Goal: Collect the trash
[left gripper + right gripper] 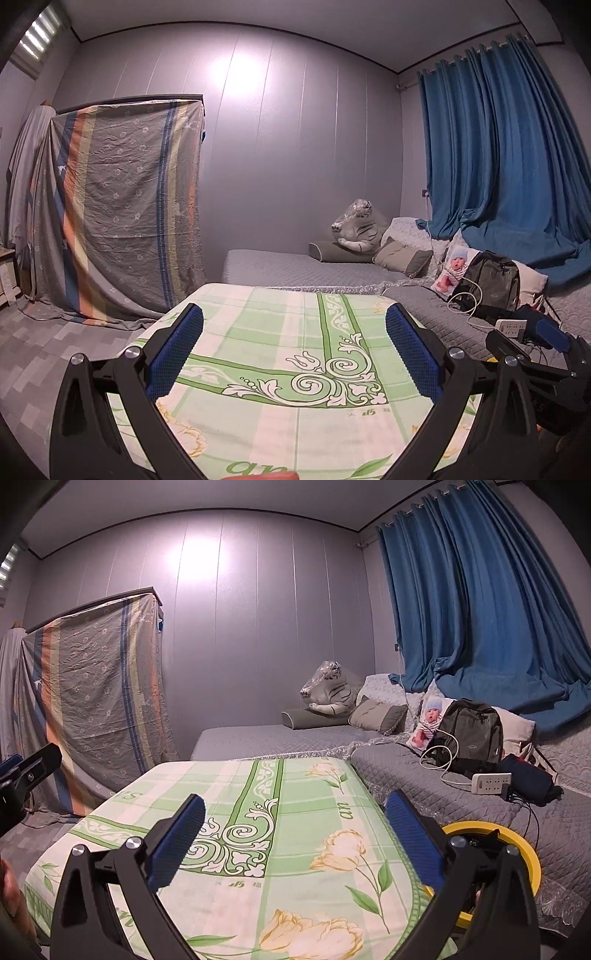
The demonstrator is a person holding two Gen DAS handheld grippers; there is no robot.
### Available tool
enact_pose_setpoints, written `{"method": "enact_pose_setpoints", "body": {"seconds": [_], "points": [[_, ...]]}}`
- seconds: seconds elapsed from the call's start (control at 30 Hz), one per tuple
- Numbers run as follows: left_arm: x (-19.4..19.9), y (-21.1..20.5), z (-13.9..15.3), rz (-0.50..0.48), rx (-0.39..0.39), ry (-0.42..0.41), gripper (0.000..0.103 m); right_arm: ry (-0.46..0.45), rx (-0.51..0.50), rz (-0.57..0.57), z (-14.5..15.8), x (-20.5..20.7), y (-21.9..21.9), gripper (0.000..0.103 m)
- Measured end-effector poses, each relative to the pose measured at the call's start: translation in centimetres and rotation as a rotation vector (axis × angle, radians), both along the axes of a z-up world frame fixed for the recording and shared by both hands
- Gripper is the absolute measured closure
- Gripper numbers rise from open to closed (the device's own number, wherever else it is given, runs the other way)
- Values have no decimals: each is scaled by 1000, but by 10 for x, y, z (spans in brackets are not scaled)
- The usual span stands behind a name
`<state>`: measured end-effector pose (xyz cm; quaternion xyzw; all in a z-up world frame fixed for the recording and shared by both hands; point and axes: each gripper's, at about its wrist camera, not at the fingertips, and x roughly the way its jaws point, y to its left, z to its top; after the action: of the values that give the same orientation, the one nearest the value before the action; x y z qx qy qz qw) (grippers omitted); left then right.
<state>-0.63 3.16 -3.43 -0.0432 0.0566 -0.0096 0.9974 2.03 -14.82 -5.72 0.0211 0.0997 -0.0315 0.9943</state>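
Two grippers in view, both with jaws spread wide and nothing between the blue pads. Left gripper (293,350) and right gripper (295,840) hang over the worktop (280,428), which is covered by a green-and-cream checked cloth (295,886) printed with scrollwork and yellow flowers.

Writing on cloth: letters "an" beside a flower in the right wrist view; a small line of printed characters under the scroll corner, too small to read.

No loose trash can be made out on the cloth. Yellow-rimmed round bin (524,853) stands just beside the worktop's right edge, partly behind the right gripper's finger; contents not readable.

Beyond: grey bed (295,266) with pillows, plush tiger (356,229) wrapped in plastic, baby-picture cushion (428,720), dark backpack (472,731) with an unreadable label, white power strip (491,782). Blue curtain (498,147) at right.
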Motion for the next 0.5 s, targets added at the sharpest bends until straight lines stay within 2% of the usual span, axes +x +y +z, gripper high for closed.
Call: {"method": "enact_pose_setpoints", "body": {"seconds": [0.5], "points": [[1,-3,4,-15,-13,-9,8,1,22,-3,0,2,-4,8]]}}
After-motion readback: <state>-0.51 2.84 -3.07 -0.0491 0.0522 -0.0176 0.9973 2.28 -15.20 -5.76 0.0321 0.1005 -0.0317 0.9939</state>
